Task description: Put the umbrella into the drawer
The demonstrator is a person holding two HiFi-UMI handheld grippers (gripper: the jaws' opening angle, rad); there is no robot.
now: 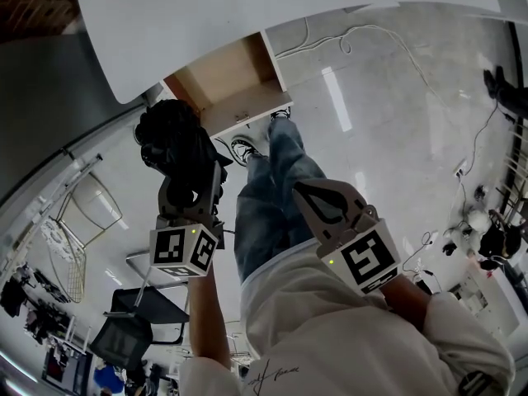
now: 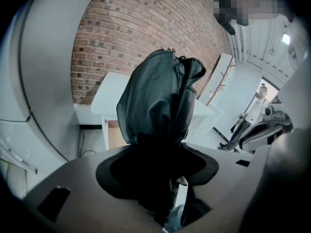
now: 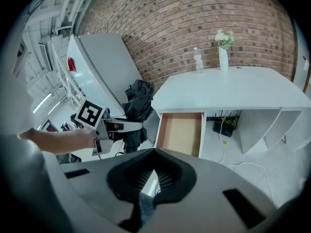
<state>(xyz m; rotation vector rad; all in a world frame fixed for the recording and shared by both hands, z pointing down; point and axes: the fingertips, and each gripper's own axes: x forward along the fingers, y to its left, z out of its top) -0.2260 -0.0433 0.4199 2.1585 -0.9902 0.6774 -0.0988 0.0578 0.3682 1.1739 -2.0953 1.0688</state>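
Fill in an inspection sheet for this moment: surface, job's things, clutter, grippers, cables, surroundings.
Surface: white desk, top mostly bare.
Job's things: umbrella, folded, held near the drawer; drawer open, nothing seen inside.
Clutter: bottle and vase of flowers on the desk.
Grippers: left gripper shut on the umbrella; right gripper shut, empty.
Cables: white cable across the floor; dark box with leads under the desk.
Surroundings: brick wall behind the desk.

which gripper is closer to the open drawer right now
Left. The left gripper, shut on the folded black umbrella, is just beside the drawer's left side; the right gripper hangs farther back from it, empty.
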